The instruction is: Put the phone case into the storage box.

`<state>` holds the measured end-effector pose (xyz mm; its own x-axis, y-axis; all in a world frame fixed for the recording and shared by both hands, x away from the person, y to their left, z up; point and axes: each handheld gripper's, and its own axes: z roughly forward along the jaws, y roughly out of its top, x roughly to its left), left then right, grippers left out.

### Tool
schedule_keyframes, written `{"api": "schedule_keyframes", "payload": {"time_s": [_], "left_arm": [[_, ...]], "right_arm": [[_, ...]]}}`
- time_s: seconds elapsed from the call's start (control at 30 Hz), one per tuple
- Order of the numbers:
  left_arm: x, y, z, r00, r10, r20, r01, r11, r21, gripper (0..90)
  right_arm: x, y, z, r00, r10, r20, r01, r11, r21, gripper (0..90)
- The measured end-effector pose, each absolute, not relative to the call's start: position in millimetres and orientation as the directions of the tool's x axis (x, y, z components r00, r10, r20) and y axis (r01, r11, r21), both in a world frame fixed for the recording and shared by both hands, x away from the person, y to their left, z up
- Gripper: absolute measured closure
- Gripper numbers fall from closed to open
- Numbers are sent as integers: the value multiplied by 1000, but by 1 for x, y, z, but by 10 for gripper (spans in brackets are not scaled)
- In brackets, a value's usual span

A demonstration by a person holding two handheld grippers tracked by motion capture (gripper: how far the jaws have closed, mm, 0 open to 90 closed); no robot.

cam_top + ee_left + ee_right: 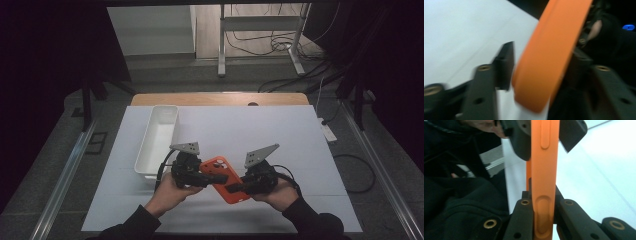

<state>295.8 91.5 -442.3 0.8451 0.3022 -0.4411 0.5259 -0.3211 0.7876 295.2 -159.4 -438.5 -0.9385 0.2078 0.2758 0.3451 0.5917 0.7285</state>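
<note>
My right fingers (544, 207) clamp the orange phone case (225, 179); my left fingers (537, 65) stand apart around its other end, white tray (156, 137) nearby on the counter (250, 130).

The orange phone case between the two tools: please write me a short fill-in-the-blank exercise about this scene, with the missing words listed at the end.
1. The phone case held above the table is ____ in colour.
2. The right tool is shut on the case, while the left tool has its jaws ____.
3. The long white bin stands on the ____ side of the white mat in the high view.

Missing words: orange; open; left
</note>
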Motion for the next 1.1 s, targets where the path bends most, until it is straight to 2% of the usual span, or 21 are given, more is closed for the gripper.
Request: {"api": "schedule_keyframes", "payload": {"time_s": [0.03, 0.07, 0.1, 0.13, 0.17, 0.23, 0.4, 0.57, 0.63, 0.77, 0.87, 1.0, 1.1], "left_arm": [[296, 91, -442, 845, 302, -441, 526, -321, 788, 363], [296, 92, -442, 840, 311, -444, 531, -311, 788, 363], [297, 93, -442, 838, 322, -440, 532, -306, 790, 279], [297, 93, -441, 833, 340, -437, 537, -303, 787, 240], [297, 93, -441, 831, 357, -427, 536, -307, 786, 240], [297, 93, -440, 827, 391, -403, 533, -319, 783, 150], [296, 94, -437, 813, 458, -359, 534, -341, 774, 66], [294, 95, -434, 801, 526, -286, 525, -389, 756, 34], [293, 96, -432, 794, 565, -224, 515, -428, 743, 23], [292, 98, -431, 784, 593, -183, 512, -451, 731, 9], [293, 101, -430, 776, 602, -189, 523, -446, 726, 5], [293, 99, -431, 772, 609, -183, 531, -459, 712, 45], [292, 98, -432, 771, 609, -188, 536, -461, 707, 112]], "right_arm": [[295, -159, -438, -938, 208, 276, 345, 592, 729, 854], [295, -160, -438, -939, 228, 259, 345, 590, 730, 854], [296, -162, -437, -939, 252, 233, 340, 582, 739, 853], [295, -163, -436, -939, 267, 218, 337, 581, 741, 853], [295, -163, -436, -939, 267, 218, 337, 581, 741, 853], [296, -165, -435, -936, 297, 188, 331, 566, 755, 852], [298, -168, -434, -927, 345, 150, 332, 565, 755, 852], [298, -170, -434, -912, 385, 139, 349, 553, 757, 851], [298, -171, -434, -907, 400, 133, 351, 543, 763, 851], [298, -170, -436, -900, 414, 132, 360, 540, 761, 851], [297, -167, -438, -896, 427, 124, 364, 546, 754, 851], [295, -164, -439, -899, 426, 103, 351, 559, 751, 850], [294, -162, -440, -899, 426, 105, 352, 558, 752, 850]]}}
